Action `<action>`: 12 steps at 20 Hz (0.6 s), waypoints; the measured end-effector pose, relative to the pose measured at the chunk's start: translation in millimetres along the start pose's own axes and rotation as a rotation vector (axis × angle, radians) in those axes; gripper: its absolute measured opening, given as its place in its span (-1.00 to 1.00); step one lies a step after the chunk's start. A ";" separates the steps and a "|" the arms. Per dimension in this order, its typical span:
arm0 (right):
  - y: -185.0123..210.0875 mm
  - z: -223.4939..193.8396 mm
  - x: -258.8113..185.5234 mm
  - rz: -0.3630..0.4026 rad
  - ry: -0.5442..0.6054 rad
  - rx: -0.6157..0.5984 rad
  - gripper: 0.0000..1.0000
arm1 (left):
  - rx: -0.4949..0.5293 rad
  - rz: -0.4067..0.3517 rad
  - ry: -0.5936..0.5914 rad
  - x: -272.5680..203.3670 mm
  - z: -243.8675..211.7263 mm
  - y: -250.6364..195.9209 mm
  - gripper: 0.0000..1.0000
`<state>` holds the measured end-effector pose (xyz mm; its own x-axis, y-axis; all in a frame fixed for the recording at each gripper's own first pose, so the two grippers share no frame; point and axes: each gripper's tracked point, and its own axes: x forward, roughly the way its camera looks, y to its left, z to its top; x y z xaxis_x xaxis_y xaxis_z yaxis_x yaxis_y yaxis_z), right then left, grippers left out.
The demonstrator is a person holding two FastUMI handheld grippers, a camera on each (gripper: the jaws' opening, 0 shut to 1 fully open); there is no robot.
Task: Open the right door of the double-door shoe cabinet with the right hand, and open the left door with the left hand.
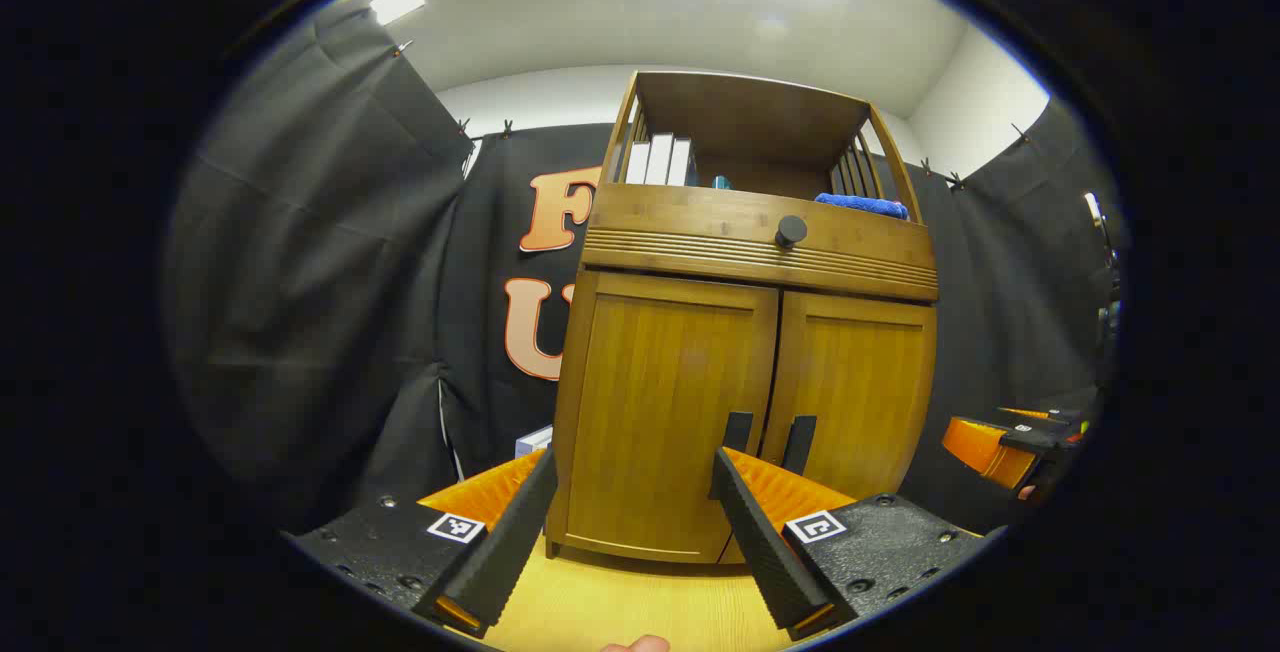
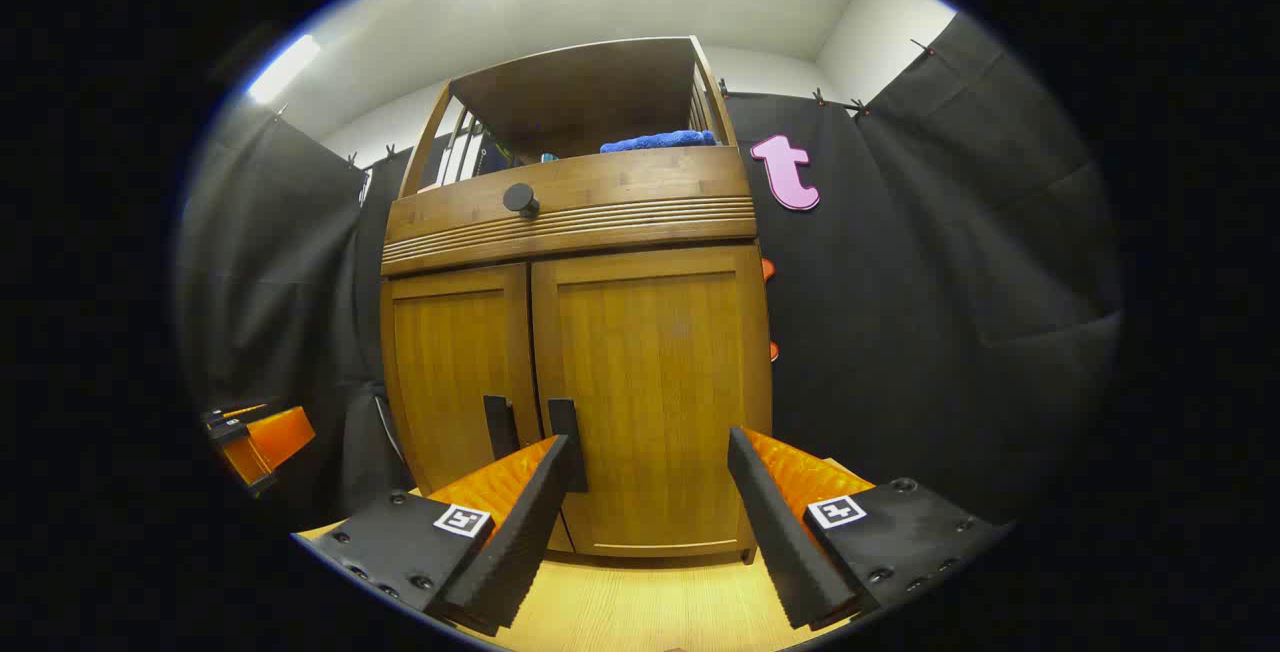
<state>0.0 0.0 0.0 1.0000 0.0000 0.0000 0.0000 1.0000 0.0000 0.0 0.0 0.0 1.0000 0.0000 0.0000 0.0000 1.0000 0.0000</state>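
Note:
The wooden shoe cabinet (image 1: pixel 750 252) stands in front of me with both doors shut. Its left door (image 1: pixel 660 402) and right door (image 1: pixel 860 382) meet at two dark vertical handles (image 1: pixel 738 430) (image 1: pixel 800 442). My left gripper (image 1: pixel 633 467) is open, a short way off and facing the left door. In the right gripper view, the right door (image 2: pixel 650 362) fills the gap of my open right gripper (image 2: pixel 650 447), whose left fingertip overlaps the right handle (image 2: pixel 565 427). The left door (image 2: pixel 455 362) and its handle (image 2: pixel 498 424) lie beside it. Neither gripper holds anything.
Above the doors is a drawer with a round dark knob (image 1: pixel 790 230) (image 2: pixel 520 198). The open shelf holds books (image 1: pixel 660 160) and a blue cloth (image 1: pixel 860 204) (image 2: pixel 655 141). The cabinet rests on a light wooden surface (image 1: pixel 620 612). Black cloth walls surround it.

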 end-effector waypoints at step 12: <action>-14.7 -1.7 -1.3 -0.038 0.010 0.035 0.99 | 0.014 -0.026 -0.012 5.6 2.7 -13.5 0.83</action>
<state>-1.3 -14.7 -1.7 0.9992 -0.0375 -0.0108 0.0378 0.9987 0.0345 5.6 -13.5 2.7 0.9996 -0.0257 0.0116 0.0255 0.9996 0.0141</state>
